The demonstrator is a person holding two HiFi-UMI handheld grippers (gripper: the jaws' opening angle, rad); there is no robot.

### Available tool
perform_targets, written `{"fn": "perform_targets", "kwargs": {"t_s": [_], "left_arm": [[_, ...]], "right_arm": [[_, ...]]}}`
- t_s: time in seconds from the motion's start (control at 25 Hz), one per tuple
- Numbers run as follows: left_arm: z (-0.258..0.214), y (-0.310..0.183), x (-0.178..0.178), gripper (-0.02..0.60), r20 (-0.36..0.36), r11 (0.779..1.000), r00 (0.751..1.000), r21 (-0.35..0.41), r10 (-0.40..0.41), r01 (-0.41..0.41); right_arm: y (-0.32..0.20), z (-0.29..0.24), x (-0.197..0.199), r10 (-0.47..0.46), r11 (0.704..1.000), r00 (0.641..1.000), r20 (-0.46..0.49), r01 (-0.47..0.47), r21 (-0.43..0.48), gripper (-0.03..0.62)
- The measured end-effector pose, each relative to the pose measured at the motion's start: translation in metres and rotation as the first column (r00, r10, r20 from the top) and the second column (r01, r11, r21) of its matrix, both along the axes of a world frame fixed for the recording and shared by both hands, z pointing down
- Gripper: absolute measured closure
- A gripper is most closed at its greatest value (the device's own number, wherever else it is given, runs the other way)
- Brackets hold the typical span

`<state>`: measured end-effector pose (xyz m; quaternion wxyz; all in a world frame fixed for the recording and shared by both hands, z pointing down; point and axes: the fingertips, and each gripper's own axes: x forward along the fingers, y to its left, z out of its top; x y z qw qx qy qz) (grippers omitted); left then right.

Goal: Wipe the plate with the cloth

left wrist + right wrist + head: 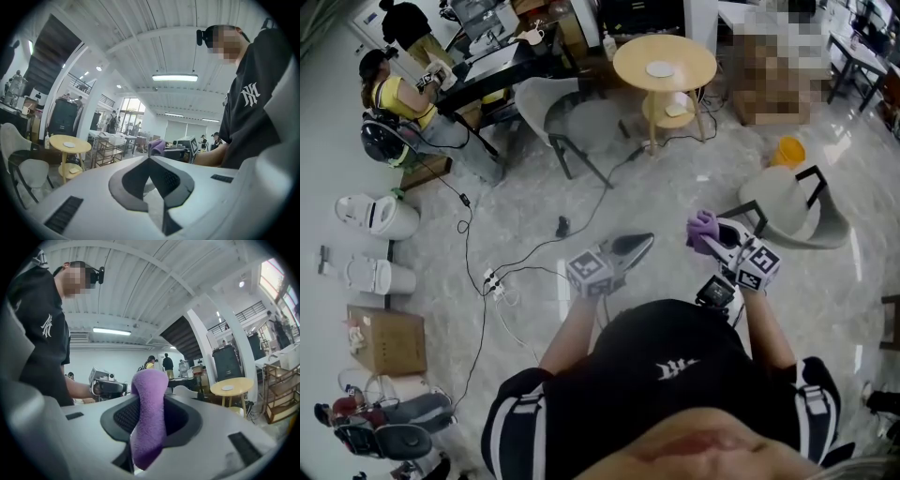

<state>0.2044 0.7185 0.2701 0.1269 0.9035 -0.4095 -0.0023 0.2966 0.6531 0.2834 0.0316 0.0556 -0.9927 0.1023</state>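
Observation:
A white plate (660, 68) lies on a round wooden table (698, 58) across the room, far from both grippers. It is small in the left gripper view as the plate (69, 144) and in the right gripper view as the plate (227, 387). My right gripper (705, 236) is shut on a purple cloth (703, 226); the cloth (150, 418) stands up between its jaws. My left gripper (643, 243) is shut with nothing in it, its jaws meeting at the tip (150, 159). Both are held level in front of the person's chest, facing each other.
Cables and a power strip (494, 284) trail over the glossy floor. A grey chair (572, 122) stands before the table, a white chair (792, 206) to the right, with a yellow bucket (789, 150) beyond it. A seated person (394, 94) works at a dark desk at the far left.

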Motion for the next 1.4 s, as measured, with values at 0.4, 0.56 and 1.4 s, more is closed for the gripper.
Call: {"fn": "perform_targets", "kwargs": {"t_s": [0.4,0.56,1.4], "left_arm": [[0.003,-0.005,0.006,0.575,0.021,1.000,1.000,-0.014,-0.013,0.014],[0.000,-0.015,0.033,0.575,0.031,0.999,0.999,-0.022,-0.025,0.025],[0.015,-0.010,0.062,0.575,0.071,0.983,0.988,-0.117,-0.136,0.143]], "right_arm": [[-0.005,-0.001,0.019,0.024,1.000,1.000,0.001,-0.024,-0.001,0.489],[-0.016,0.001,0.050,0.024,1.000,1.000,-0.001,-0.024,0.003,0.488],[-0.032,0.029,0.092,-0.050,0.996,0.997,0.056,0.054,-0.069,0.489]]}}
